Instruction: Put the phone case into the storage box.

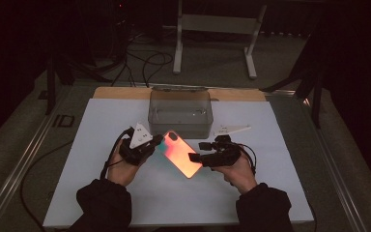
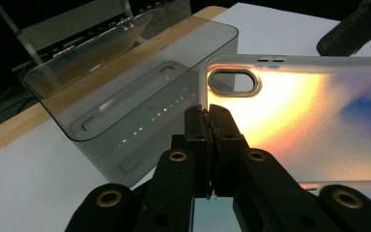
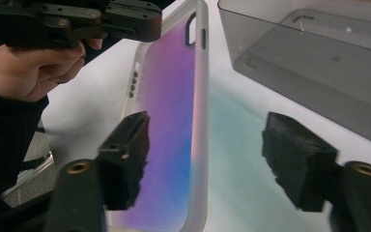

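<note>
The left tool [image 2: 207, 140] is clamped on the camera-end edge of the phone case [image 1: 179, 153], just in front of the grey bin [image 1: 179, 113]. The right tool [image 3: 205, 164] stands part-open astride the case's other end, pads clear.

So the phone case [image 1: 179, 153] is one of those iridescent ones with a frosted translucent rim: it glows orange-pink from above, yellow fading to blue up close, and purple-blue from the other side. There's an oval camera cutout [image 2: 233, 81] at one end and small side button slots. It's held up off the white mat, tilted on edge rather than lying flat, sitting diagonally just in front of the smoky clear box. Its camera-end edge is pinched tight; the far end, I think, isn't gripped yet.
</note>
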Tool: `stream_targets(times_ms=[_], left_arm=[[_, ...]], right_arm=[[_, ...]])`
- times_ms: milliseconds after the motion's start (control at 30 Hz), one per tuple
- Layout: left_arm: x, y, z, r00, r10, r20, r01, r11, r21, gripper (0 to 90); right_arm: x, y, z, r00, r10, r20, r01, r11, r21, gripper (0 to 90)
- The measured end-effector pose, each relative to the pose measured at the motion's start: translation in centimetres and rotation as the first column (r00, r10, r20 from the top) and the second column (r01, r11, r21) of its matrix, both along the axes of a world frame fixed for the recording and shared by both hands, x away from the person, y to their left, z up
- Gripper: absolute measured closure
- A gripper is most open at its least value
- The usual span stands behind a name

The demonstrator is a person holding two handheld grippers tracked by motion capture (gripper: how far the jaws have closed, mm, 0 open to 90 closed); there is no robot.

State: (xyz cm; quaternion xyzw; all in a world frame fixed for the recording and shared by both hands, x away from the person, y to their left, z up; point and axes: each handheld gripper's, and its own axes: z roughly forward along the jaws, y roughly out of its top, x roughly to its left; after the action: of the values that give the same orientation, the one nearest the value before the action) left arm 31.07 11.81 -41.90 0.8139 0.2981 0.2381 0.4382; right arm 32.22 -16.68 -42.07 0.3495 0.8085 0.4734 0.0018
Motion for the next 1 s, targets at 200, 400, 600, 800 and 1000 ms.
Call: stream_targets(times_ms=[200,400,600,800,1000], left_arm=[[-0.09,0.03,0.12,1.0,-0.001,0.01,0.001,1.0,-0.008,88.9],[-0.06,0.09,0.14,0.9999,-0.003,0.013,0.004,0.9999,-0.012,88.9],[-0.07,-0.07,0.02,0.9998,-0.007,0.018,0.007,0.9999,-0.008,88.9],[0.0,-0.17,-0.12,0.9998,-0.001,0.02,0.001,1.0,-0.005,88.9],[0.02,-0.48,-0.39,0.9998,0.001,0.021,-0.001,1.0,0.0,88.7]], right_arm=[[0.07,0.33,-0.21,0.9995,0.009,-0.031,-0.009,1.0,-0.001,41.1],[0.22,0.43,-0.27,0.9959,0.054,-0.072,-0.052,0.998,0.037,54.8],[0.39,0.44,-0.33,0.9928,0.075,-0.093,-0.07,0.9955,0.064,69.4],[0.52,0.46,-0.33,0.9844,0.114,-0.134,-0.102,0.9907,0.09,71.2],[0.33,0.73,-0.16,0.9826,0.126,-0.136,-0.116,0.9901,0.078,75.2]])
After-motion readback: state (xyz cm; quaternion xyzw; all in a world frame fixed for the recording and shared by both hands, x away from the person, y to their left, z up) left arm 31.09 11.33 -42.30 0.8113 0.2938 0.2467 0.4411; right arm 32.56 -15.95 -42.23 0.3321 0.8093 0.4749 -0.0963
